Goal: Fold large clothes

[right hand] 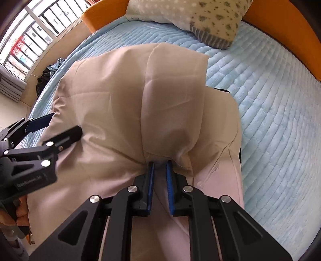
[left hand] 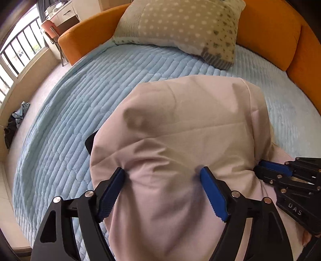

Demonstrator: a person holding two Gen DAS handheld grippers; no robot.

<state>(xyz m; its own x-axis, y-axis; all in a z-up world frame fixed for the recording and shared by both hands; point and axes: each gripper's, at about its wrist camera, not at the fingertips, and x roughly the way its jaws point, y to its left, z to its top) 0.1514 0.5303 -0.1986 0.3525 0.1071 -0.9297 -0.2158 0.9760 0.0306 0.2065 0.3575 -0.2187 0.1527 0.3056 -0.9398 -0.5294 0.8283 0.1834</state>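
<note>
A: Left wrist view, entry 1. Containers: none seen. The bed [left hand: 66,124] carries a light blue quilted cover, and on it lies the beige garment [left hand: 180,130], folded over itself, with a black edge peeking out at its left side.

B: Right wrist view agrees. Same beige garment [right hand: 124,104], 1 central seam running up toward the spotted pillow [right hand: 192,14] at the orange headboard [right hand: 291,34].

A: Edges. Garment's far edge stops short of the pillow; bare blue cover lies all round it, widest on the window side. Floor by the window wall holds a small heap of dark and blue cloth [left hand: 17,118].

B: Jaws, right gripper [right hand: 160,166]: blue pads nearly together, clenched on a pinch of the beige fabric at the seam.

A: Left gripper [left hand: 162,172]: blue pads spread wide, fabric bulging up between them. Both fingertips [left hand: 120,174] touch the cloth, but I see no squeeze, so I log it as released.

B: The 2 grippers sit near each other on the garment's near portion.
</note>
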